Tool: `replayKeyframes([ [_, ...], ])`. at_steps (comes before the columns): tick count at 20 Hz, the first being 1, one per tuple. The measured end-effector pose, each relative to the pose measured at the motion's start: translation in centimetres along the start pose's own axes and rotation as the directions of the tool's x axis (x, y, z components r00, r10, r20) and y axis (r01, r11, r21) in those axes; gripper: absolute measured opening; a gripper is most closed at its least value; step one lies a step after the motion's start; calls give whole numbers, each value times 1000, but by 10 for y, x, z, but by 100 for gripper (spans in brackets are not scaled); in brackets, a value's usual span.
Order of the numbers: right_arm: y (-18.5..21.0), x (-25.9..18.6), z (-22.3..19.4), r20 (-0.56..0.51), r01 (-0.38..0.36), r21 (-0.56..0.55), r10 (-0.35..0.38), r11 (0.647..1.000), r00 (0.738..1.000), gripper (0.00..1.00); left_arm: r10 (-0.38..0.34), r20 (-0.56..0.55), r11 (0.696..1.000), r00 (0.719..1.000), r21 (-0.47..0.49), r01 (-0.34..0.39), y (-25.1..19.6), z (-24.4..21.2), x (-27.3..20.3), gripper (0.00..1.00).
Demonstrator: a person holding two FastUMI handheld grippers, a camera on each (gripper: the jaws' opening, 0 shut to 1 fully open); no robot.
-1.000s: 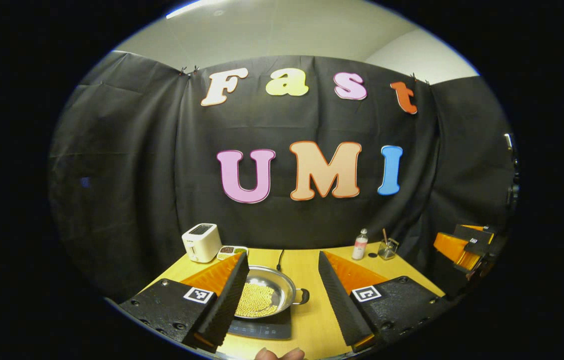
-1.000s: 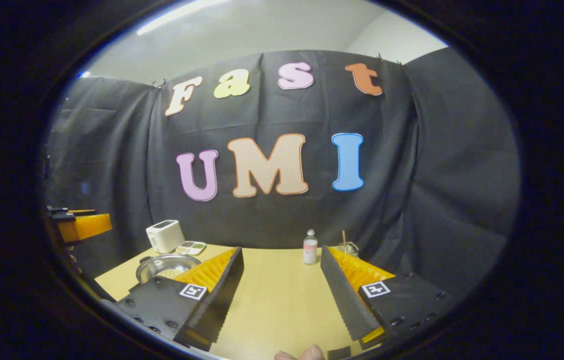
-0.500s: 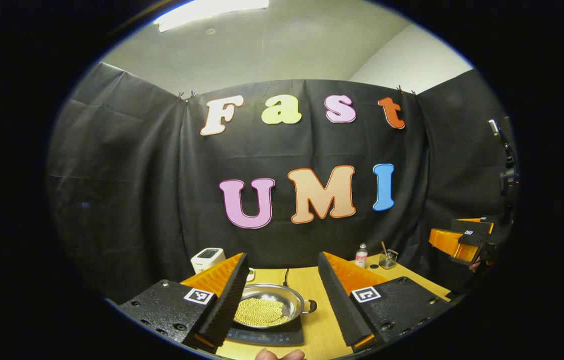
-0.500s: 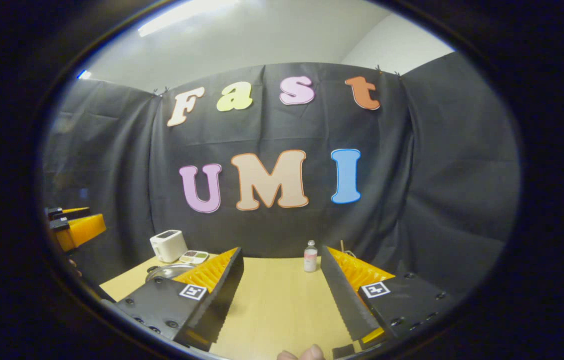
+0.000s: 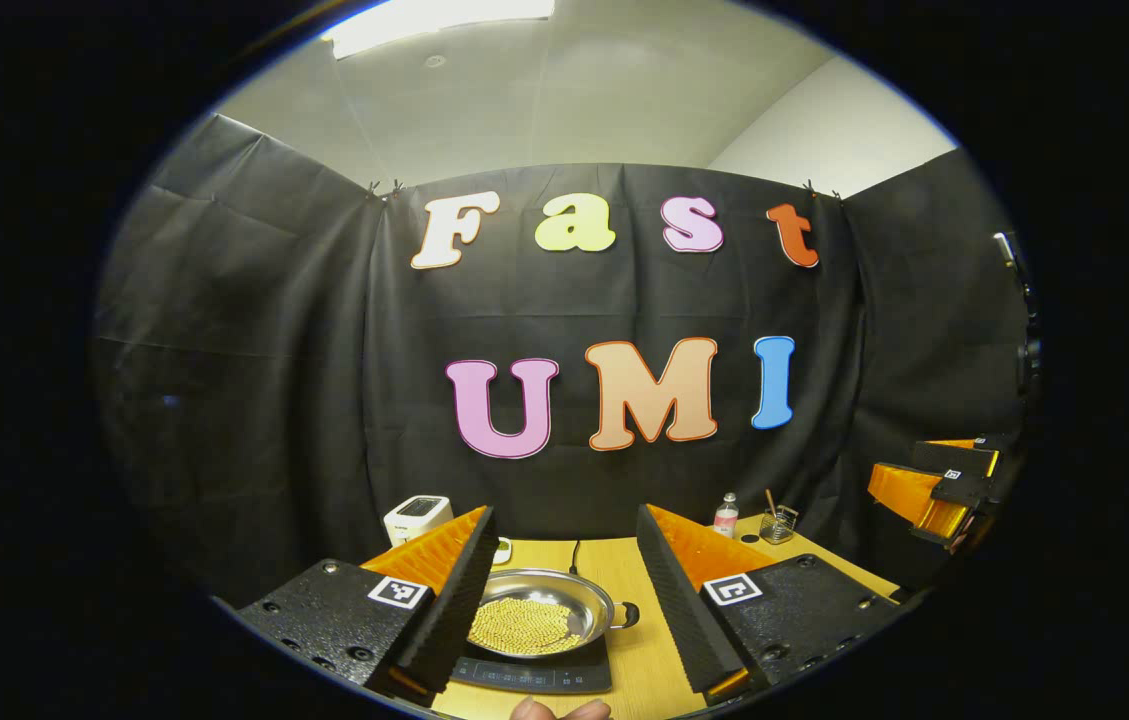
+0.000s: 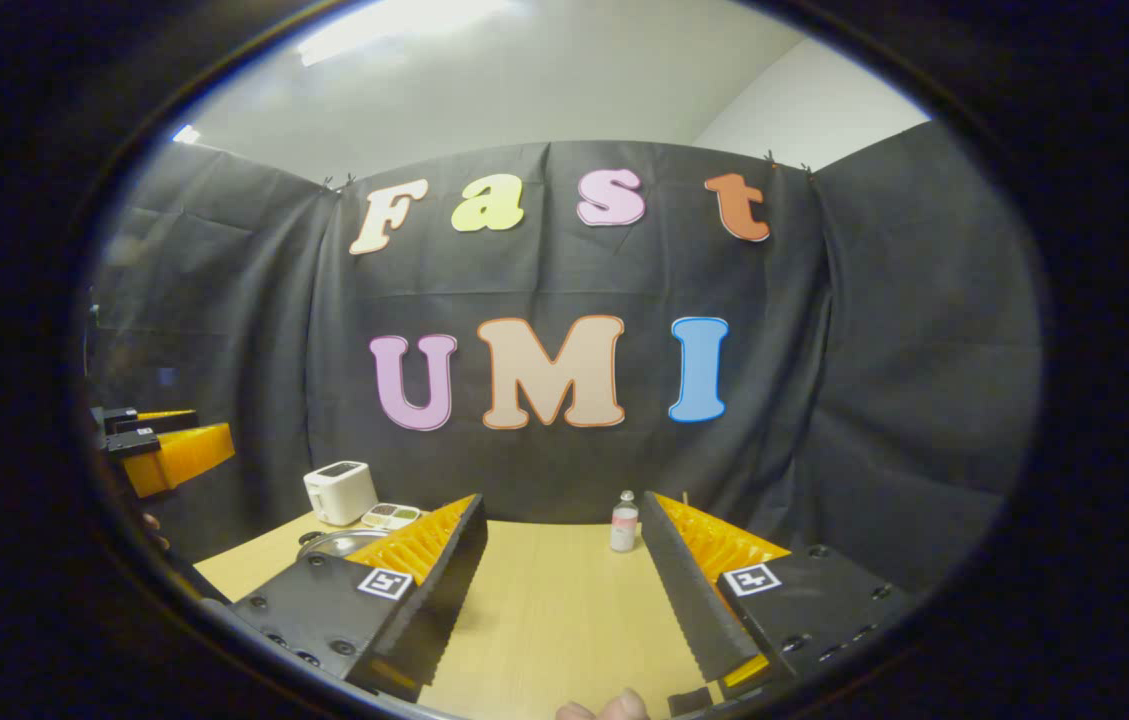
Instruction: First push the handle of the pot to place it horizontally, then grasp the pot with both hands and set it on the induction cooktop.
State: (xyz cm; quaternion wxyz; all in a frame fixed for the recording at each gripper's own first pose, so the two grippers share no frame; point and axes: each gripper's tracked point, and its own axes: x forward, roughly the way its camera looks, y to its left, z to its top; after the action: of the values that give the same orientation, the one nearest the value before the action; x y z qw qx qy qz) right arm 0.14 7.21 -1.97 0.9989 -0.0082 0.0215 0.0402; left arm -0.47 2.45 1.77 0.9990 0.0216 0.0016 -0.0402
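Note:
A silver pot holding yellow beads sits on the black induction cooktop, its small loop handle pointing right. My left gripper hovers open in front of and above the pot, touching nothing. In the right gripper view the pot's rim peeks out behind the left finger, at the table's left. My right gripper is open over bare tabletop, well right of the pot. Each gripper appears at the edge of the other's view: the right gripper and the left gripper.
The wooden table carries a white toaster and a small divided dish at the back left. A small bottle and a glass jar stand at the back right. A black cable runs behind the cooktop.
Both cameras have drawn back and tilted up, so the pot and table sit lower and smaller in view. Both grippers stay open; the pot has not moved.

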Motion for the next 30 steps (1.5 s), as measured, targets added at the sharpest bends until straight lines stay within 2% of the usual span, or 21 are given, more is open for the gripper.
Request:
replayKeyframes([
  [4,-9,-3,-2,-3,26,26,-26,999,1000,93,1,-4,1000,1000,6,-1,-1,0,-2,85],
  [18,-10,-3,-11,-18,31,18,-31,999,999,93,4,-15,1000,1000,-11,-4,-6,-6,-2,85],
  [19,-12,-2,-11,-17,34,19,-33,999,999,96,4,-15,1000,1000,-10,-5,-6,-6,-2,85],
  [20,-12,-2,-11,-15,36,20,-36,999,999,93,5,-14,1000,1000,-7,-5,-5,-6,-2,85],
  [30,-13,2,-13,-19,38,26,-37,999,999,93,2,-11,1000,1000,-5,-2,-9,-5,3,86],
])
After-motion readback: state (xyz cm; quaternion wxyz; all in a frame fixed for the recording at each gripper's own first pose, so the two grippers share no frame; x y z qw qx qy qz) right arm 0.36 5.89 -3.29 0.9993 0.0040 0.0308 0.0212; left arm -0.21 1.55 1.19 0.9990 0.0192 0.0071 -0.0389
